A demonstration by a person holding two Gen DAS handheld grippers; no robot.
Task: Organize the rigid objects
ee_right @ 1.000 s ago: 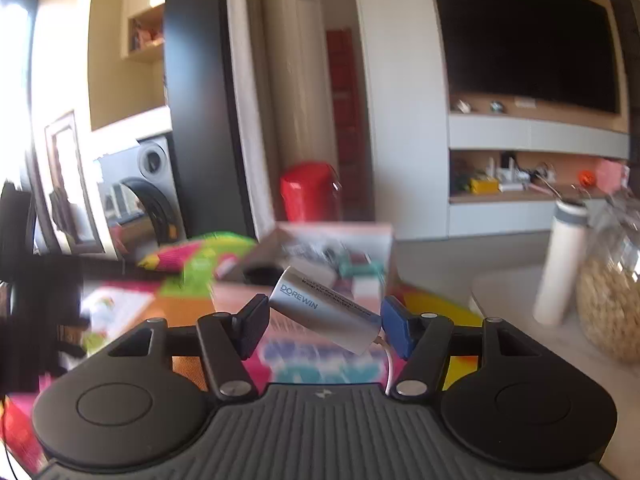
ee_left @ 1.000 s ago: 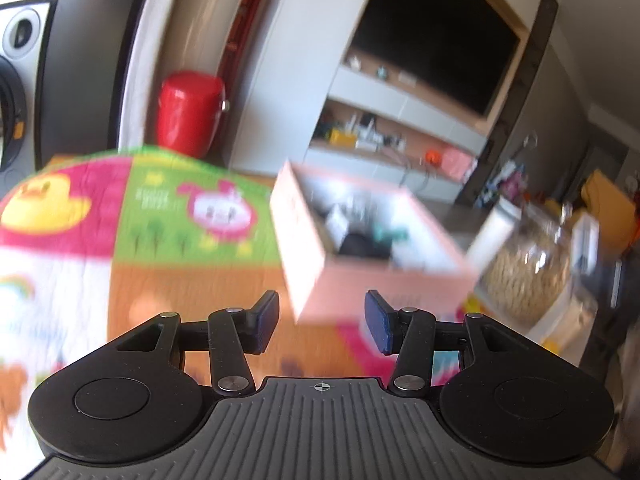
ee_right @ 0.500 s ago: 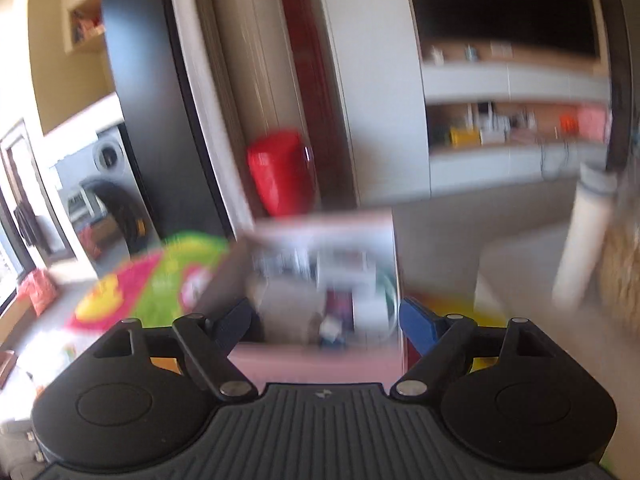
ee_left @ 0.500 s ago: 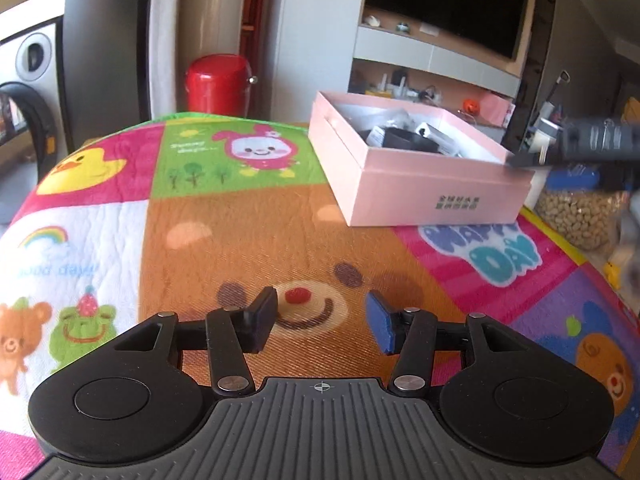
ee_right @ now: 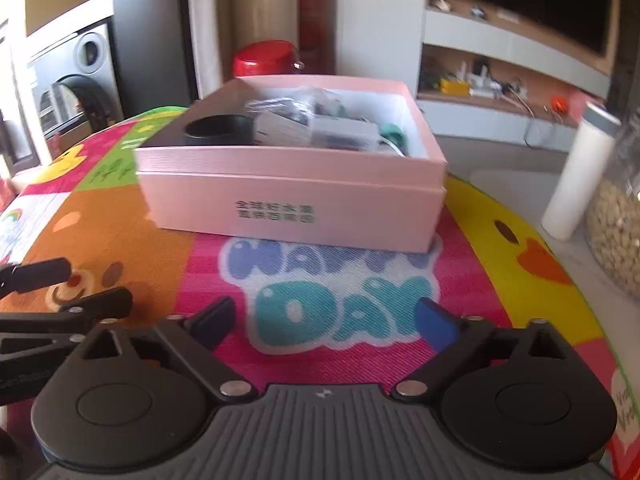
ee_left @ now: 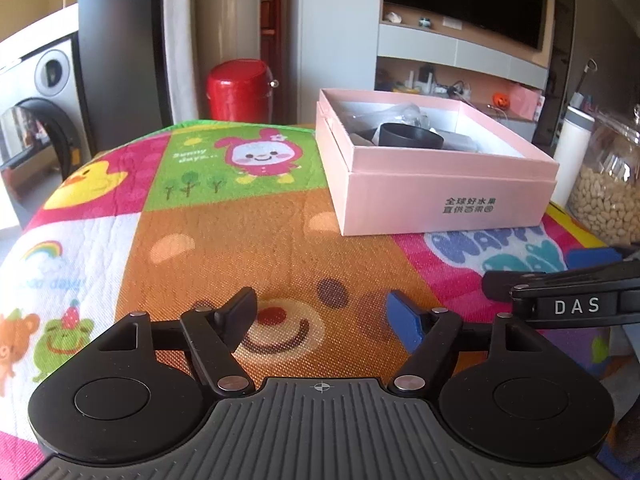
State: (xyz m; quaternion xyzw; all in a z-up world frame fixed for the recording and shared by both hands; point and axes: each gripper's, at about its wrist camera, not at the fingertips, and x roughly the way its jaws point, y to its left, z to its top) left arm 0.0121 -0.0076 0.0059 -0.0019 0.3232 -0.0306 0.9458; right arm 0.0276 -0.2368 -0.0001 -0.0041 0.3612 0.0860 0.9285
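Box point(ee_right: 292, 200) beyond both tongs | left tongs point(ee_left: 322, 318) opening, empty | right tongs point(ee_right: 326, 322) opening, empty

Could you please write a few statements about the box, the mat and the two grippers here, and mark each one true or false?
1. The pink box is open at the top. True.
2. The right gripper holds a silver cylinder. False: its opening jaws have nothing between them.
3. A black ring lies inside the box. True.
4. The left gripper clamps the box. False: its jaws are opening over the cartoon mat, short of the box.
5. A red bin stands beyond the mat. True.
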